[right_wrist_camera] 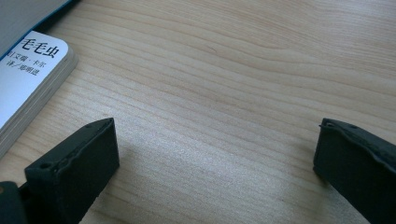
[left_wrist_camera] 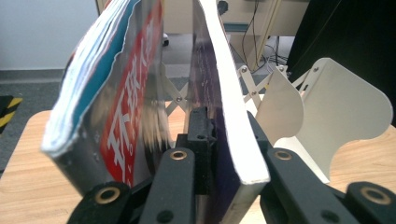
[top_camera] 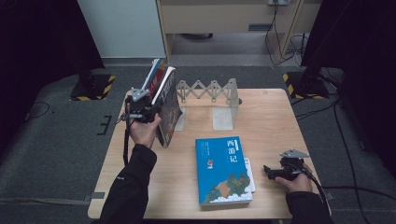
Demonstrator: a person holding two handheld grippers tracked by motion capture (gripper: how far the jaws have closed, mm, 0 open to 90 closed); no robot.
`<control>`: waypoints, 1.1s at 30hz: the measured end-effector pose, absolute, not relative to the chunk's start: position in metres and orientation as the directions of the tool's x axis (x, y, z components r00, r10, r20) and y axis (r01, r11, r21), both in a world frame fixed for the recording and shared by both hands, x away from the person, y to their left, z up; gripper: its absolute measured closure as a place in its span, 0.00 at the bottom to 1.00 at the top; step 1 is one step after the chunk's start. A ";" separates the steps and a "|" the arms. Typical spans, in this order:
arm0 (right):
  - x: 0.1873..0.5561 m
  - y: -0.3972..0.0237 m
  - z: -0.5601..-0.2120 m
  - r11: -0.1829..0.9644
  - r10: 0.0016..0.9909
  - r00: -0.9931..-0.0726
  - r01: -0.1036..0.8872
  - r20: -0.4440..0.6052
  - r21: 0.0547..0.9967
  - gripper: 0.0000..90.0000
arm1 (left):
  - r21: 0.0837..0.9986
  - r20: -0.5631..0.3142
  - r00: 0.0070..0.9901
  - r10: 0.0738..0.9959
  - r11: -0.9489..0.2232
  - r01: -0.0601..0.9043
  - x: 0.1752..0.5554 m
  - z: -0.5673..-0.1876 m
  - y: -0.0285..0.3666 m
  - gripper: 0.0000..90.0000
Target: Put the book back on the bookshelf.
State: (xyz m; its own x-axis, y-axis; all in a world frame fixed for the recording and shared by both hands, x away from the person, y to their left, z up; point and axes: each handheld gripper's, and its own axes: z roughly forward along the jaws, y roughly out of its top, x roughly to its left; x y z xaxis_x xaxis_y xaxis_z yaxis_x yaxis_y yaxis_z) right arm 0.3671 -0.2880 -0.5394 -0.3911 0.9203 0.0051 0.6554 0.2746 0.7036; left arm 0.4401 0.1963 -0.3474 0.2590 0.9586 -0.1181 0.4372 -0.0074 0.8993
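My left hand-held gripper (top_camera: 148, 108) pinches a dark book (left_wrist_camera: 229, 121) upright at upper left of the surface (top_camera: 271, 116), beside the bookend rack (top_camera: 219, 100). My right hand-held gripper (top_camera: 271, 171) rests spread, lower right.

High view looks down on the table (top_camera: 271, 116); gripper views sit close above it.

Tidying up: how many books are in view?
5: a dark book in the left gripper, a teal book and a red book leaning behind it, a blue book flat, a white book beneath it. Others may hide.
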 end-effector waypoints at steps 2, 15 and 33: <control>0.367 -0.288 -0.539 0.275 0.920 -0.391 0.655 0.005 0.704 0.00 | 0.899 -0.106 0.257 0.961 -0.018 0.438 0.441 -0.346 0.194 0.87; 0.367 -0.288 -0.539 0.276 0.919 -0.394 0.655 0.006 0.703 0.00 | 0.873 -0.061 0.186 0.981 -0.038 0.486 0.462 -0.324 0.174 0.82; 0.367 -0.288 -0.539 0.277 0.919 -0.394 0.655 0.006 0.703 0.00 | 0.848 -0.067 0.128 0.989 -0.012 0.531 0.483 -0.316 0.176 0.91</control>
